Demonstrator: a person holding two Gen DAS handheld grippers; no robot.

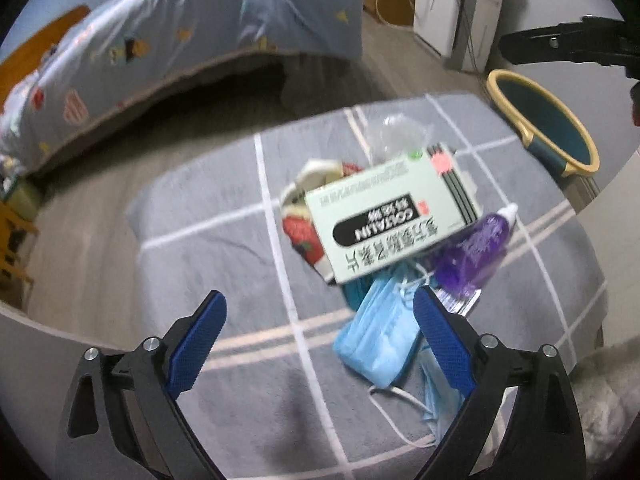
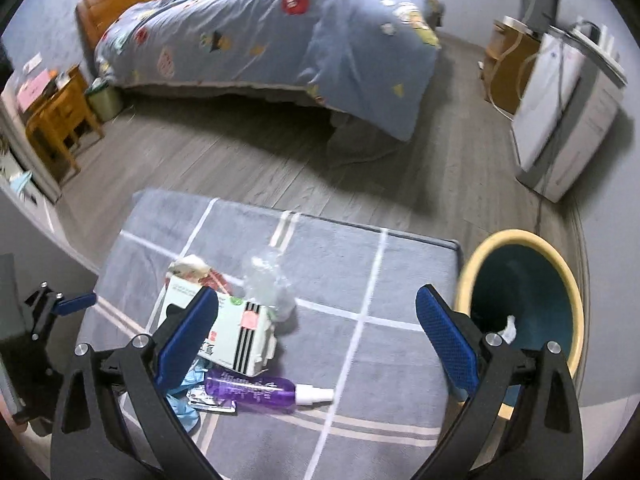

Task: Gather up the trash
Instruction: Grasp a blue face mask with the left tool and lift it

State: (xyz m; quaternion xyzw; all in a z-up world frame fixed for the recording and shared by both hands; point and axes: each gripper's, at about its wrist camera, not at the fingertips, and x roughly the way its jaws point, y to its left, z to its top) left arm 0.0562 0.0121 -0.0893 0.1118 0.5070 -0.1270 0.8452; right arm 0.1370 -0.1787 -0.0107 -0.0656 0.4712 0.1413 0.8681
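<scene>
A round bin (image 2: 520, 300) with a pale yellow rim and dark teal inside sits on the wood floor at the lower right of the right wrist view, just beside the right edge of the grey rug (image 2: 360, 264). Inside it, low against the near wall, lies a small white crumpled scrap (image 2: 510, 328); the rest of the interior is dark and nothing more can be made out there.

The trash lies in a loose pile on the rug, left of centre in the right wrist view and centre-right in the left wrist view. A pale green medicine box (image 1: 394, 212) with black print rests on top, tilted over a red and white wrapper (image 1: 304, 236). A clear crumpled plastic piece (image 1: 400, 132) sits above the box in the left wrist view. A purple spray bottle (image 2: 256, 394) with a white nozzle lies on its side below the box in the right wrist view, touching it. A light blue face mask (image 1: 378, 344) with white ear loops lies at the near end of the pile.

The left gripper (image 1: 320, 308) has its blue fingers (image 1: 196, 344) spread wide and holds nothing; its right finger overlaps the mask in the picture, though contact cannot be told. The right gripper (image 2: 316, 304) also stands with fingers (image 2: 446, 340) wide apart, empty, bare rug between them, with its left finger in front of the box and its right finger in front of the bin.
</scene>
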